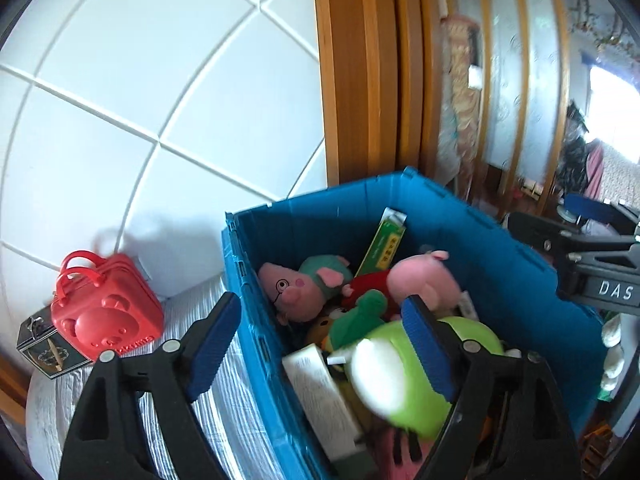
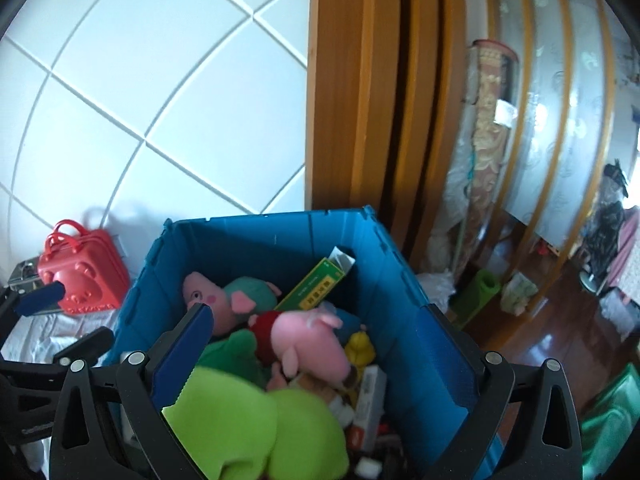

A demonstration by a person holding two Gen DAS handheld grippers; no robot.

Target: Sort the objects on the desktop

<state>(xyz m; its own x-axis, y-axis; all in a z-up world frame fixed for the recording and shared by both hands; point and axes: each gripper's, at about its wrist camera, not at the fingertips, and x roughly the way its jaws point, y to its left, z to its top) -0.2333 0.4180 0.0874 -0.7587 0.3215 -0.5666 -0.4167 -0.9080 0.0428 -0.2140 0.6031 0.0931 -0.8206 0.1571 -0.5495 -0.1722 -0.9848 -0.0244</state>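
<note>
Both grippers released, L (image 1: 322, 344) & R (image 2: 324, 364) above green plush (image 1: 404, 380) in blue bin (image 1: 516, 280).

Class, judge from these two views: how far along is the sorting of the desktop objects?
Done: the blue crate already holds the pig plushes, a green box and the lime-green plush. In hand: nothing; the left tool and right tool are open above it. Left: the red bear case and small dark box outside.

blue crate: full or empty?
Full. The blue crate is piled with plush pigs, a green plush and boxes nearly to its rim.
</note>
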